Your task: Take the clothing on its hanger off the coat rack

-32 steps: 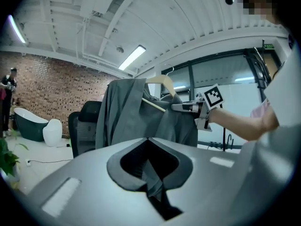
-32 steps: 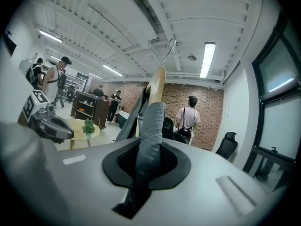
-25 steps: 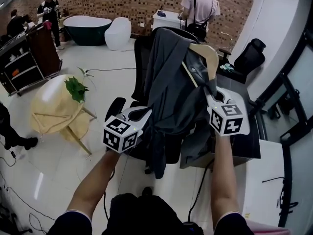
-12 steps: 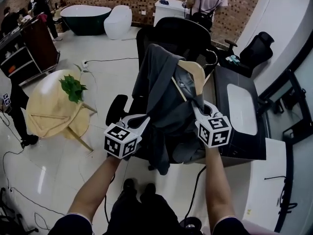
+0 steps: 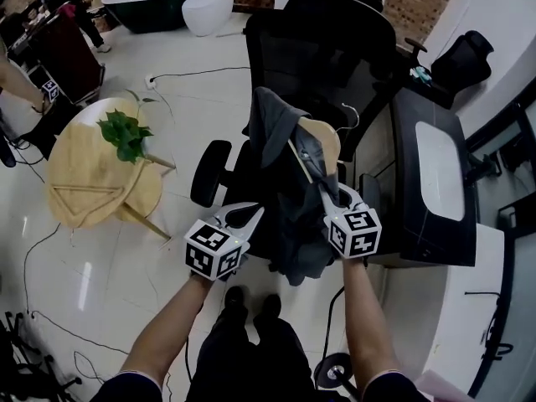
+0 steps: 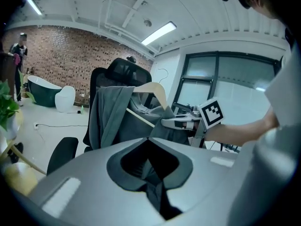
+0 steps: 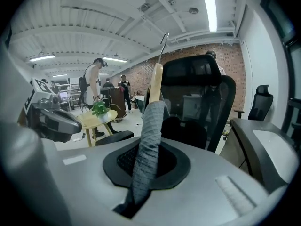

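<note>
My left tool [image 5: 251, 214] and right tool [image 5: 325, 193] clamped on grey garment [image 5: 280, 162]; wooden hanger [image 5: 325, 136] hooked on nothing, removal looks done.

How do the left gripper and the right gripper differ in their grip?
The left gripper pinches only loose cloth of the grey garment; the right gripper clamps the cloth-covered end of the wooden hanger. The left gripper holds the garment's left edge, the right gripper its right side. Both are shut.
</note>
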The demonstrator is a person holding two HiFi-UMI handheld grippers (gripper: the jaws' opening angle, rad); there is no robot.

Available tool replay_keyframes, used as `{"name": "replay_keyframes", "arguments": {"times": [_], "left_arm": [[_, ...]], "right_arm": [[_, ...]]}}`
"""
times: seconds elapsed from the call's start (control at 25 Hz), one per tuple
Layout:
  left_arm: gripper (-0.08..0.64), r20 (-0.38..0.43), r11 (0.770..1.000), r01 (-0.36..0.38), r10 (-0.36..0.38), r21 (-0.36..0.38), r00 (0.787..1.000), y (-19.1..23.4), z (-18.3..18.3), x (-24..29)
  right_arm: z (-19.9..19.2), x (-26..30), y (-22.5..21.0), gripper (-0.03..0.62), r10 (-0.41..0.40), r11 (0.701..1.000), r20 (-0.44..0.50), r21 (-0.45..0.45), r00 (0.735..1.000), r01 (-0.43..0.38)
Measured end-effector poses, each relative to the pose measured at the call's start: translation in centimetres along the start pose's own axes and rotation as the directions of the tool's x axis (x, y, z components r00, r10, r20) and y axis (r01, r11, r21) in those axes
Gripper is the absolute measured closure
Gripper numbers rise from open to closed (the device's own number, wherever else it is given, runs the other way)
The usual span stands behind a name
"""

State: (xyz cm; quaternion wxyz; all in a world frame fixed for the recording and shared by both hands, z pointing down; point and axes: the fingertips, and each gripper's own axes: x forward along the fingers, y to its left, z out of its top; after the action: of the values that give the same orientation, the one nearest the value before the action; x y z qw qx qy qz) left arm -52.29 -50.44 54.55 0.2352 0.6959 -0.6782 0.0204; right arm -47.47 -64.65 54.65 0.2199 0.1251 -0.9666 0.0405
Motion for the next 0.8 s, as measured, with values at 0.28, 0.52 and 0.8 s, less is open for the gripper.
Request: {"name": "replay_keyframes", "arguments": {"times": [0.28, 0.52, 0.8], "left_arm": [[0.548, -0.040, 0.999, 0.005, -0.007, -0.051, 0.999, 1.9, -3.2, 1.4], [0.548, -0.080, 0.996, 0.008, -0.015, -0.083, 0.997, 2.8, -5.9, 1.7], [0.548, -0.101, 0.996, -0.001, -0.009, -0.094, 0.995, 4.2, -7.3, 1.9]], "right_arm": [[-5.1, 5.0, 0.5, 0.578, 0.010, 0.998, -0.066, 0.055, 0.998, -0.007], [-10.2, 10.2, 1.9, 0.578, 0.046, 0.995, -0.161, 0.095, 0.986, -0.031], [-15.5, 15.1, 2.7, 0.574, 0.067, 0.992, -0.283, 0.120, 0.957, -0.034]]}}
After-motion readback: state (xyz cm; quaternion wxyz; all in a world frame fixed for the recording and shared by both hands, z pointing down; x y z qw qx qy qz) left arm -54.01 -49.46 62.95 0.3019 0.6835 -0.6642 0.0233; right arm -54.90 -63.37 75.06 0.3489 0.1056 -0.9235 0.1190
